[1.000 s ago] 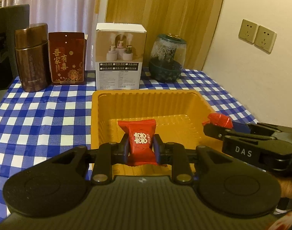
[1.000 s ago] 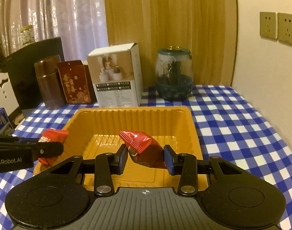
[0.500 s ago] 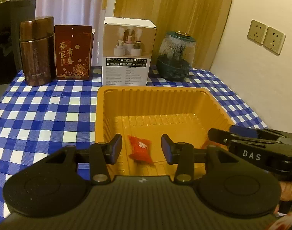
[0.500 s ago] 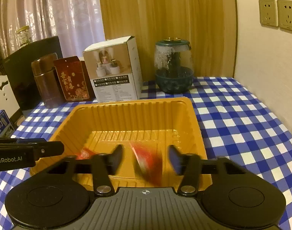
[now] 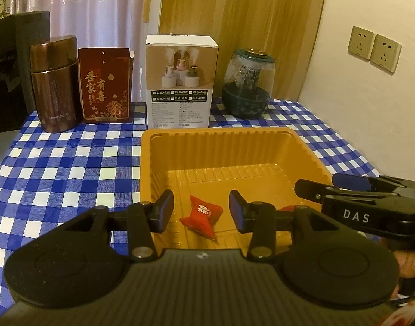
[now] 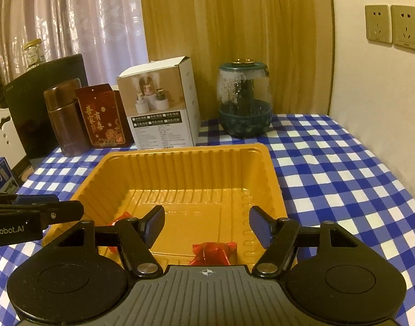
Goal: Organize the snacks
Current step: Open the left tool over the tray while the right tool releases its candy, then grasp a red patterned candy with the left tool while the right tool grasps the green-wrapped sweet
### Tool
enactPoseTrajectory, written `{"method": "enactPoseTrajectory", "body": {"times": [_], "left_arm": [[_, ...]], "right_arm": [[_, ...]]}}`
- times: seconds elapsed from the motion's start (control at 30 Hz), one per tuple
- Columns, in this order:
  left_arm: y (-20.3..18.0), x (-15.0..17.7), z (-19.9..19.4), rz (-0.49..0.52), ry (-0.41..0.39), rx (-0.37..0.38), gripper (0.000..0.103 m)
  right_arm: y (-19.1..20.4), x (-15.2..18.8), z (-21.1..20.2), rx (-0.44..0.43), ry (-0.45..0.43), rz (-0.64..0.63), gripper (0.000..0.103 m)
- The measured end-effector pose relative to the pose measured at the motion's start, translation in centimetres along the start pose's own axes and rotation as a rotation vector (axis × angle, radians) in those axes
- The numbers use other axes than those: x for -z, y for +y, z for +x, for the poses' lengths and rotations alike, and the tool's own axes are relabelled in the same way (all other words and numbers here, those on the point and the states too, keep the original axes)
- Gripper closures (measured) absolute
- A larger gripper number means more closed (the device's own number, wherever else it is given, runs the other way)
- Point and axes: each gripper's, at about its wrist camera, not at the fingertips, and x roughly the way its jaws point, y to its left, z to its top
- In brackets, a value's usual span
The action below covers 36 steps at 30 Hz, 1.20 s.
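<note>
Your left gripper (image 5: 201, 210) and right gripper (image 6: 206, 226) both stood spread, empty, above two red candies (image 5: 201, 214) lying in the yellow tray (image 5: 221, 146).

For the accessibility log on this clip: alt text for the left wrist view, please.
The left gripper, jaws open, hovers over a red wrapped candy lying in an orange ribbed plastic tray on a blue-and-white checked tablecloth. The right gripper reaches in from the right, also over the tray.
</note>
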Motion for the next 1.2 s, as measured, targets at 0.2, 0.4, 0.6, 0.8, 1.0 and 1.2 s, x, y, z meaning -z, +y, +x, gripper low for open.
{"method": "enactPoseTrajectory", "body": {"times": [0.2, 0.4, 0.6, 0.8, 1.0, 1.2], "left_arm": [[-0.3, 0.3, -1.0, 0.011, -0.011, -0.009, 0.062], [-0.8, 1.2, -2.8, 0.0, -0.014, -0.008, 0.062], [-1.2, 2.8, -4.8, -0.01, -0.01, -0.013, 0.062], [-2.0, 4.5, -7.0, -0.006, -0.004, -0.016, 0.062], [-2.5, 6.0, -9.3, -0.027, -0.004, -0.017, 0.062], [-2.7, 7.7, -11.4, -0.07, 0.006, -0.011, 0.06]], "right_arm": [[0.0, -0.2, -1.2, 0.014, -0.023, -0.011, 0.034], [0.4, -0.1, -2.7, 0.017, -0.032, -0.019, 0.034], [0.8, 0.4, -5.0, 0.011, -0.047, -0.024, 0.034], [1.2, 1.4, -7.5, 0.005, -0.055, -0.023, 0.034], [1.6, 2.6, -9.8, -0.001, -0.053, -0.021, 0.034], [1.6, 4.9, -12.4, -0.005, -0.018, 0.008, 0.034]]}}
